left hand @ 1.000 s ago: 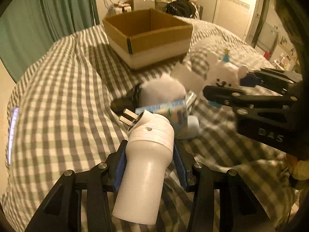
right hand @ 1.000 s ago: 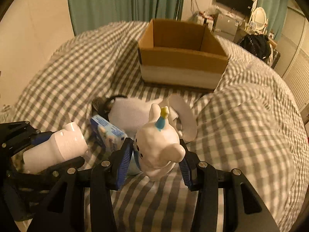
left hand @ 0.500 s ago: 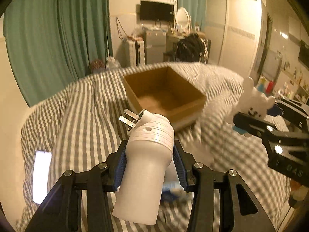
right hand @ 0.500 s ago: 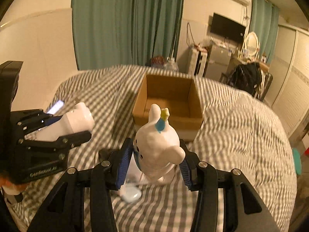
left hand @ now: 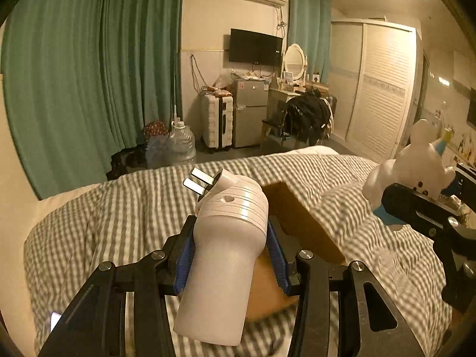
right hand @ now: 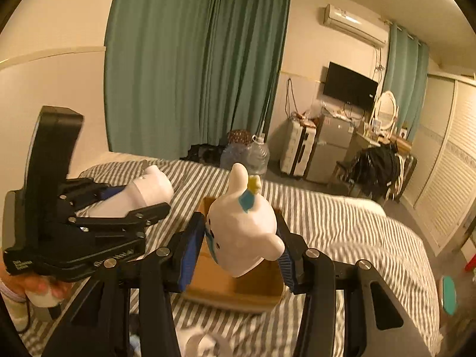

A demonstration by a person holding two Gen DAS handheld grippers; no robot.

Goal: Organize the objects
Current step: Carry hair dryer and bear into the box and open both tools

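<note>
My left gripper (left hand: 230, 255) is shut on a white plug-in device with two metal prongs (left hand: 226, 244), held up over the bed. It also shows in the right wrist view (right hand: 142, 193). My right gripper (right hand: 238, 250) is shut on a white bear figurine with a blue party hat (right hand: 241, 226), also seen at the right of the left wrist view (left hand: 416, 163). The open cardboard box (left hand: 300, 220) sits on the checked bedcover just beyond and below both grippers; in the right wrist view the box (right hand: 232, 285) lies right under the bear.
The checked bedcover (left hand: 119, 214) fills the foreground. White and blue items (right hand: 202, 342) lie on the bed at the lower edge. Beyond the bed stand green curtains (left hand: 89, 74), water jugs (left hand: 178, 145), a suitcase, a small fridge (left hand: 248, 113) and a wardrobe (left hand: 383, 89).
Both grippers have risen from the bed with their objects and moved toward the box. The leftover items on the bed have dropped out of the left view.
</note>
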